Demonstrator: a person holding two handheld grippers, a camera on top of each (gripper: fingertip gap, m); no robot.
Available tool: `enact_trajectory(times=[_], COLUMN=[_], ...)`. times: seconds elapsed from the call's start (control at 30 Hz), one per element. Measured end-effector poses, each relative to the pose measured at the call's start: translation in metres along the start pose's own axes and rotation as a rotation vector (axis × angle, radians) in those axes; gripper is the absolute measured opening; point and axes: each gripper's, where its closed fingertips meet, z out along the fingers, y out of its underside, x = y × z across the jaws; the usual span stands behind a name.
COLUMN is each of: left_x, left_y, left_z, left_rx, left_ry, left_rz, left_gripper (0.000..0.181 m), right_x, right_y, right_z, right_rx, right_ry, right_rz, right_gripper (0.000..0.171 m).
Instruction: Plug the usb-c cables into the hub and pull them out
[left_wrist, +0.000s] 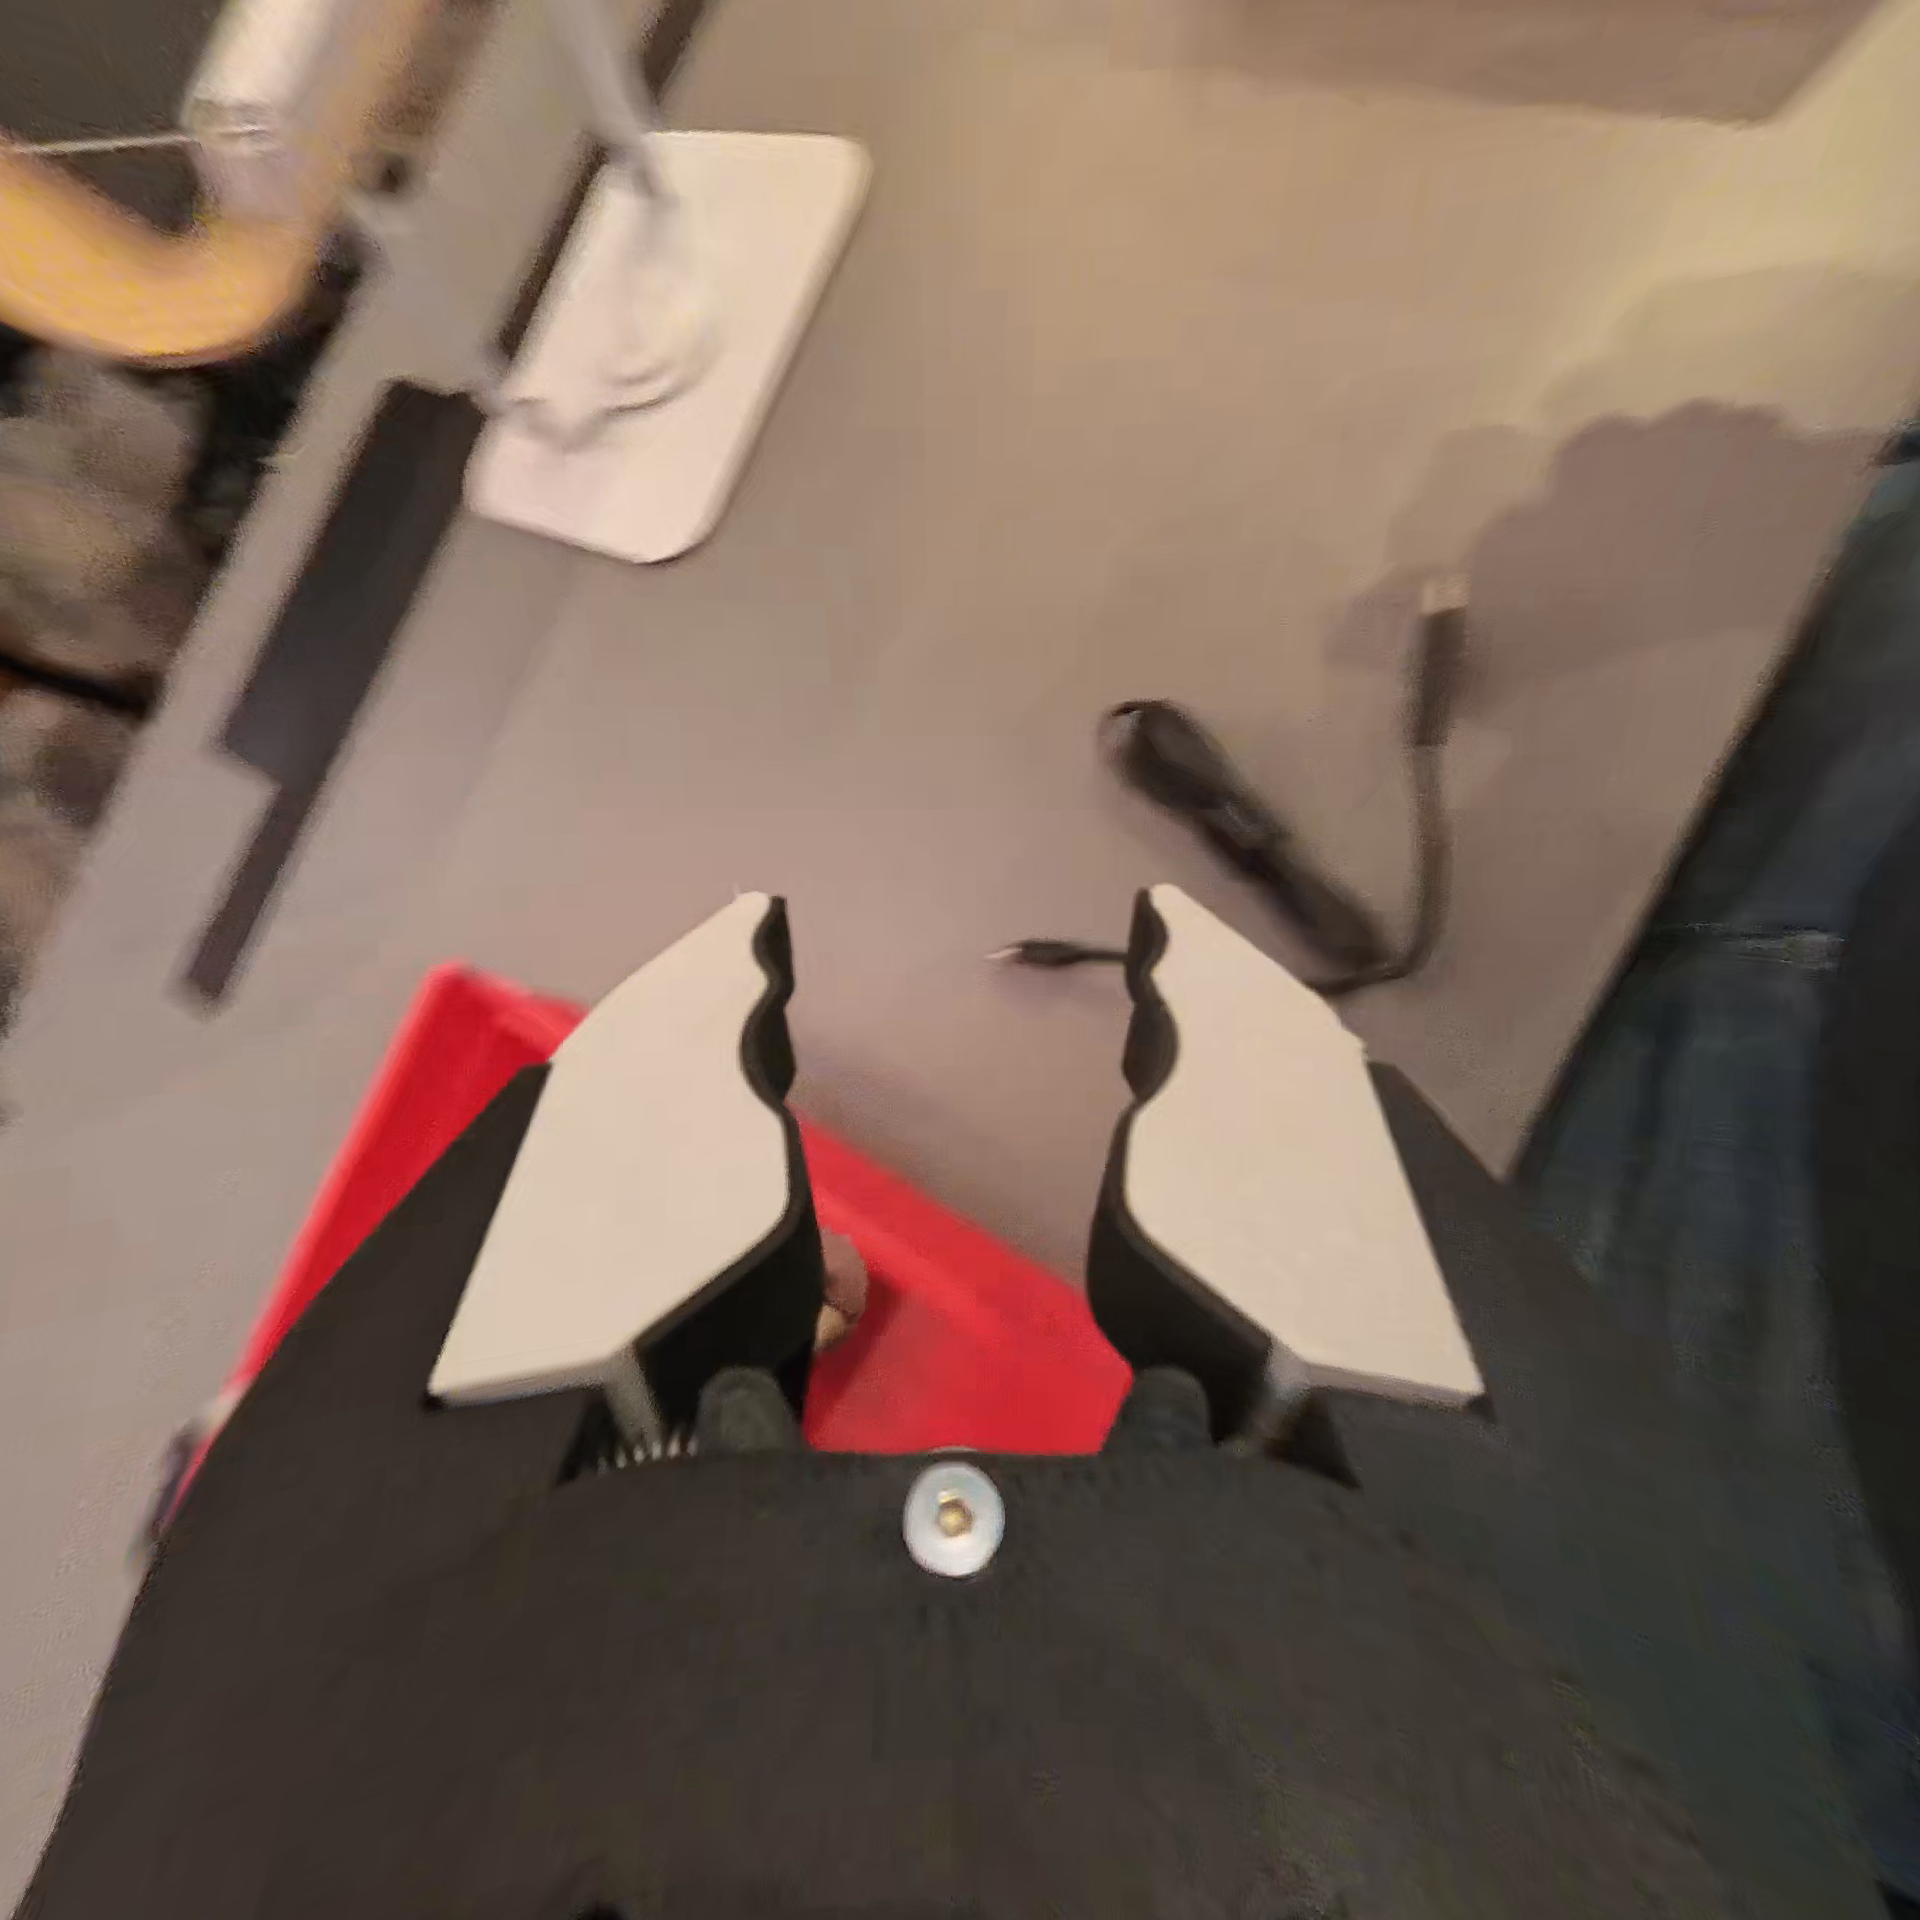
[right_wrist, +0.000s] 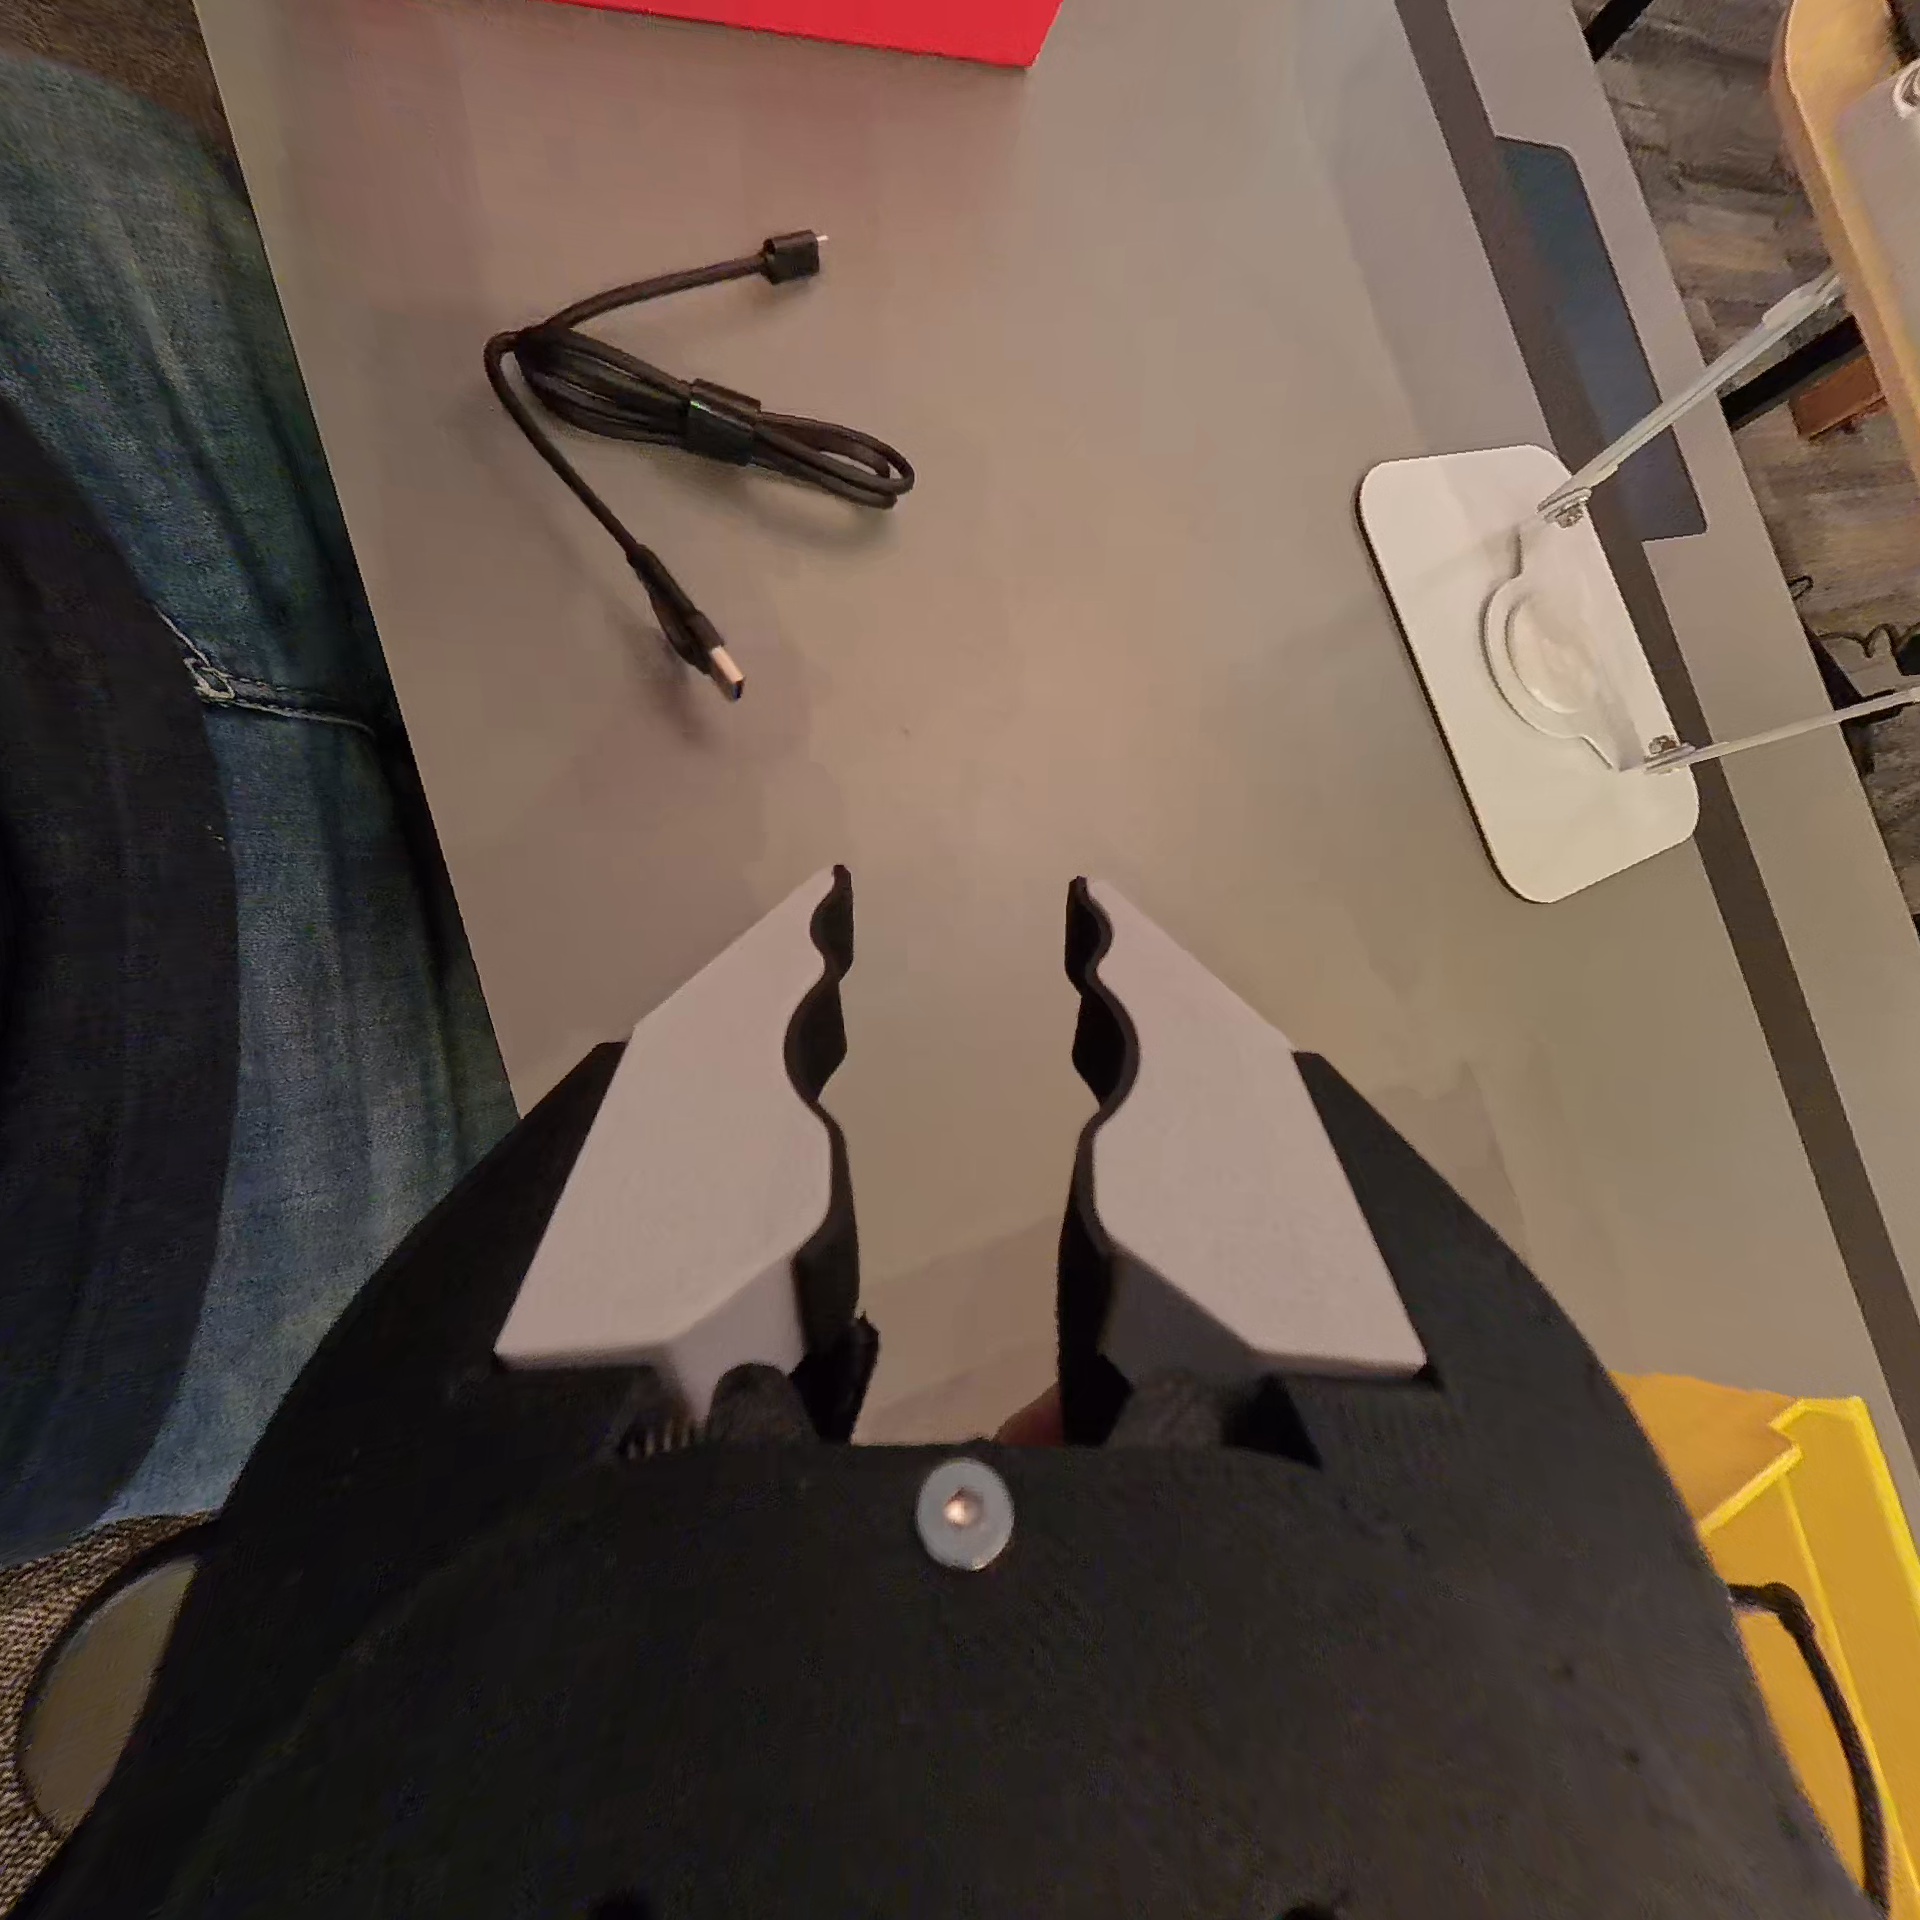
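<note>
Denim leg (right_wrist: 260, 831): lay along the left edge of the right wrist view, against the grey table (right_wrist: 1039, 644).
Cable (right_wrist: 686, 416): a black bundled lead, tied at its middle by a band, rested on the table well ahead and left of the right gripper; its small plug (right_wrist: 795, 257) pointed away, its larger flat plug (right_wrist: 717, 665) pointed back.
Handling: judged light and limp, the braid likely to slide; best taken by the stiff plug housing, not the cord.
Right gripper (right_wrist: 956, 883): jaws stood apart, holding nothing.
White stand base (right_wrist: 1455, 727): far right, near the table edge.
Left gripper (left_wrist: 961, 914): jaws parted wide, empty, above a red sheet (left_wrist: 935, 1299); the view was blurred.
Hub: not seen in either view.
</note>
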Motion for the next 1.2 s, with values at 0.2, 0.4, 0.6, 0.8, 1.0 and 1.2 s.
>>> enact_trajectory(times=[0.2, 0.4, 0.6, 0.8, 1.0, 1.2], left_x=[-0.095, -0.115, -0.101, -0.103, -0.110, -0.134], left_y=[0.105, 0.172, 0.191, 0.201, 0.191, 0.144], left_z=[-0.012, 0.041, 0.070, 0.091, 0.079, 0.035], left_rx=[-0.371, -0.588, -0.727, -0.773, -0.673, -0.429], left_ry=[-0.149, -0.019, 0.179, 0.170, 0.089, -0.054], left_rz=[-0.073, -0.143, -0.155, -0.155, -0.131, -0.151], left_gripper=[0.051, 0.045, 0.055, 0.022, 0.021, 0.022], right_x=[-0.004, -0.008, -0.009, -0.011, -0.011, -0.010], right_y=[-0.005, -0.005, -0.004, -0.002, 0.001, -0.008], right_z=[0.003, 0.005, 0.006, 0.009, 0.010, 0.009], right_rx=[0.008, -0.002, -0.005, 0.003, 0.007, 0.040], right_ry=[-0.013, -0.023, -0.031, -0.038, -0.041, -0.035], right_rz=[-0.012, -0.022, -0.020, -0.013, -0.009, -0.009], right_gripper=[0.038, 0.038, 0.038, 0.038, 0.038, 0.038])
